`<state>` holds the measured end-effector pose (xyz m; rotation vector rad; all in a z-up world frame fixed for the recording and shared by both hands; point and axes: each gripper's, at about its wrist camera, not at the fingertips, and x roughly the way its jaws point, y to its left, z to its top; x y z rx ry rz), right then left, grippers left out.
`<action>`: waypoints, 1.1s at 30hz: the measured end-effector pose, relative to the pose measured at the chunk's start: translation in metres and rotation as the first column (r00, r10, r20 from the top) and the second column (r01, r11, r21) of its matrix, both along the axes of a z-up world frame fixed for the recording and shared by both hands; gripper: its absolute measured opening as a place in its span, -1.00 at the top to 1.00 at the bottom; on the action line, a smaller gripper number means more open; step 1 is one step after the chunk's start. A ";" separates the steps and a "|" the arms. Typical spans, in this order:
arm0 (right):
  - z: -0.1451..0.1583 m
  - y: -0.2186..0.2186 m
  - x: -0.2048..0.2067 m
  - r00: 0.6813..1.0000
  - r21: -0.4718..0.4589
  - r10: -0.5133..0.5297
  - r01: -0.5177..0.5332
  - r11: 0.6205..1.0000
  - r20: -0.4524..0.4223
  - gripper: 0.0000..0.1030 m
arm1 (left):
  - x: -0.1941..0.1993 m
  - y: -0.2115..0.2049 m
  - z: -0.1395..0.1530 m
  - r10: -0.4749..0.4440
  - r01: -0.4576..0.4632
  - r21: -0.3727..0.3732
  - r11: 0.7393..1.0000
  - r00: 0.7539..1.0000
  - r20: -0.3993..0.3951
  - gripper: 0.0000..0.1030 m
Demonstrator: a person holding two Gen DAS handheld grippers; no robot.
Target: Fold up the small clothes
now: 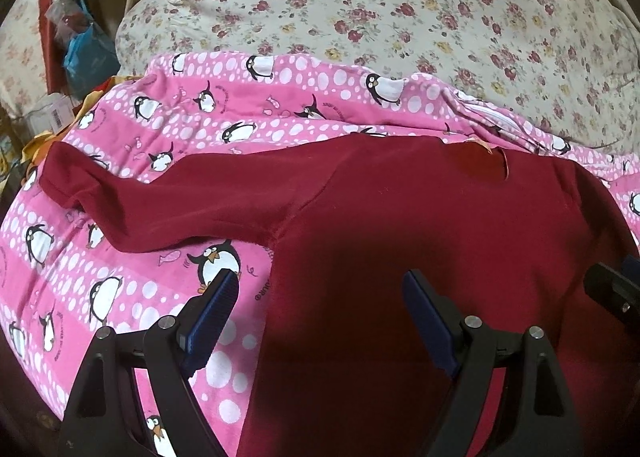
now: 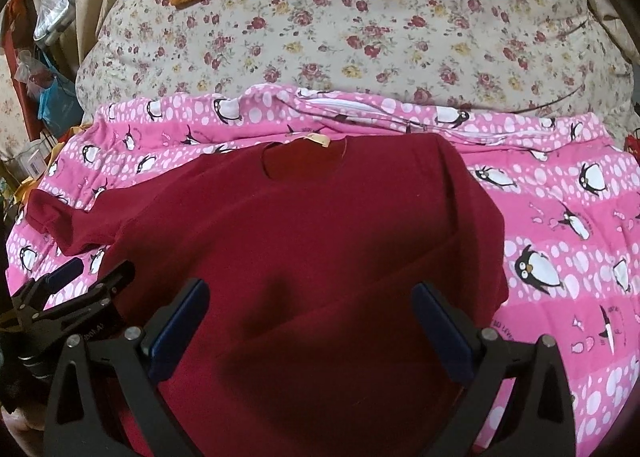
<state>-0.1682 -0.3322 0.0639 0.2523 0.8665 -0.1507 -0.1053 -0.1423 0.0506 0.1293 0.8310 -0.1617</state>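
Red shirt [image 2: 304,225] flat on pink sheet [image 2: 560,217] | both grippers, left [image 1: 320,301] and right [image 2: 312,309], fingers apart, empty | advice: pinch left sleeve [image 1: 132,193] at cuff, fold inward

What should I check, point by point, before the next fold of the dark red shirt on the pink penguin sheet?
1. Left gripper open, holding nothing: ok.
2. Right gripper open, holding nothing: ok.
3. Dark red shirt lies on the pink penguin sheet, collar away from the grippers: ok.
4. Left sleeve spread out to the side, not yet folded in: not ok.
5. Right side already folded over the body: ok.
6. Bottom hem straight: cannot tell, it is hidden below the grippers.
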 end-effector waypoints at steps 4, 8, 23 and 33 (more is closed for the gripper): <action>-0.001 0.003 0.001 1.000 -0.014 0.005 -0.005 1.000 -0.010 -0.99 | 0.001 0.002 0.000 0.004 -0.004 -0.012 1.000 1.000 -0.007 -0.30; -0.002 0.004 0.001 1.000 -0.023 0.011 -0.011 1.000 -0.019 -0.99 | 0.001 0.003 0.000 -0.001 0.001 -0.027 1.000 1.000 -0.020 -0.30; -0.007 0.004 -0.001 0.999 -0.031 0.001 -0.002 1.000 -0.038 -0.99 | -0.009 0.003 0.014 -0.006 0.007 -0.030 1.000 0.999 0.053 -0.29; -0.008 0.009 -0.002 0.999 -0.036 0.004 -0.005 0.999 -0.044 -0.99 | -0.009 0.005 0.015 0.005 -0.003 -0.039 0.999 0.999 0.050 -0.29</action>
